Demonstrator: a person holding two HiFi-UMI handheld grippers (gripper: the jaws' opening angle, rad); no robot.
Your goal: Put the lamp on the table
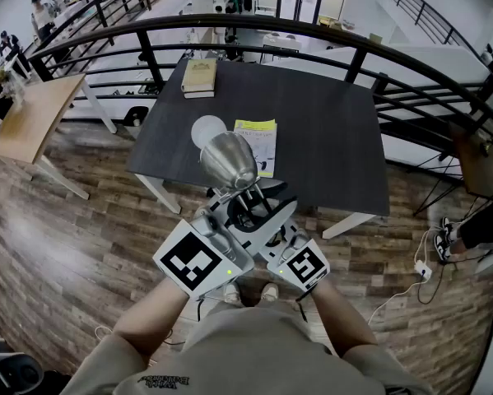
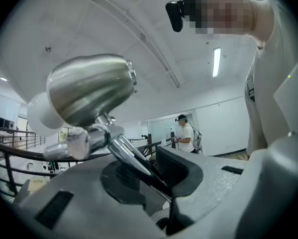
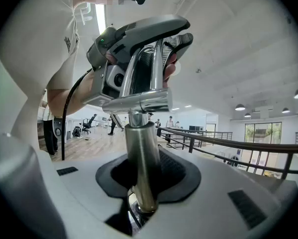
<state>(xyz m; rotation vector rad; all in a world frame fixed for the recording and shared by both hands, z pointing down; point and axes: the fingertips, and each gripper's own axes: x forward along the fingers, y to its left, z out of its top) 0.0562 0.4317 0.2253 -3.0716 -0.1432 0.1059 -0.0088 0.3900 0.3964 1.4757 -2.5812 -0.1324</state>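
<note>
Holding lamp (image 1: pixel 226 160), left claw (image 2: pixel 148 172) on arm, right claw (image 3: pixel 141 180) on post

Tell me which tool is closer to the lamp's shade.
Left. The left tool grips the rod just under the shade; the right tool clamps the post farther away.

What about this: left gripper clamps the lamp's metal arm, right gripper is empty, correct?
No. The right gripper is not empty: the right gripper view shows it shut on the lamp too, on its metal post. The left gripper does clamp the arm.
</note>
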